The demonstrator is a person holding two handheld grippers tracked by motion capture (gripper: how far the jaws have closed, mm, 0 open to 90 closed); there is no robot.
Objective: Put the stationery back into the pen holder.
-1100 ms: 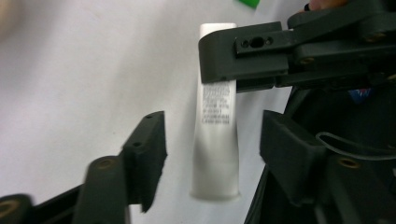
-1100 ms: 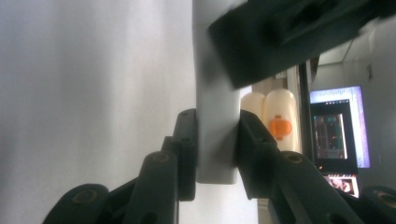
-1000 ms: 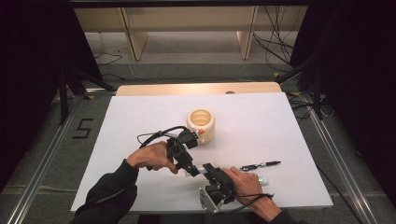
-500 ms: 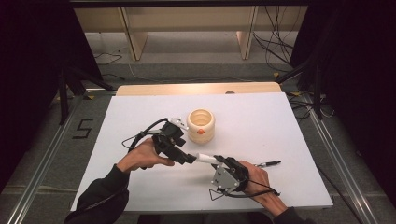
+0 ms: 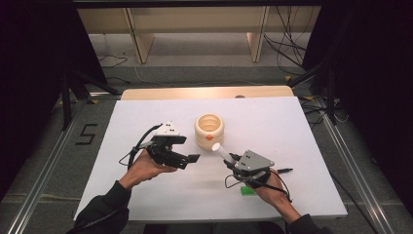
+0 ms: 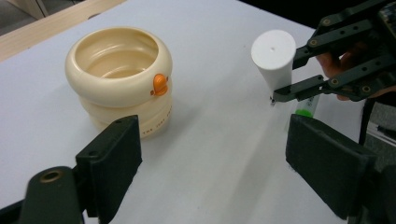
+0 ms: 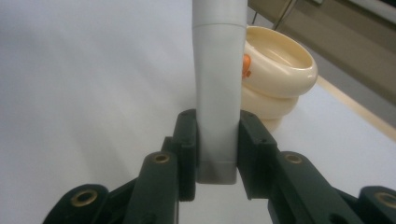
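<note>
My right gripper (image 7: pixel 215 140) clamps the white tube (image 7: pixel 218 88), cap end beside the cream holder (image 5: pixel 209 130). Left gripper (image 6: pixel 224 163) jaws stand apart, holding nothing.

A black pen (image 5: pixel 281 171) and a green piece (image 5: pixel 248 190) lie on the white table (image 5: pixel 302 126).

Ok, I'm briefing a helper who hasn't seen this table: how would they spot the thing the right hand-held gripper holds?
On the white table, find the cream ringed cup near the middle. Just right of it and nearer the person, the right hand-held gripper is shut on a white tube. Unlike the black pen and small green item lying flat nearby, it is raised off the table.
</note>
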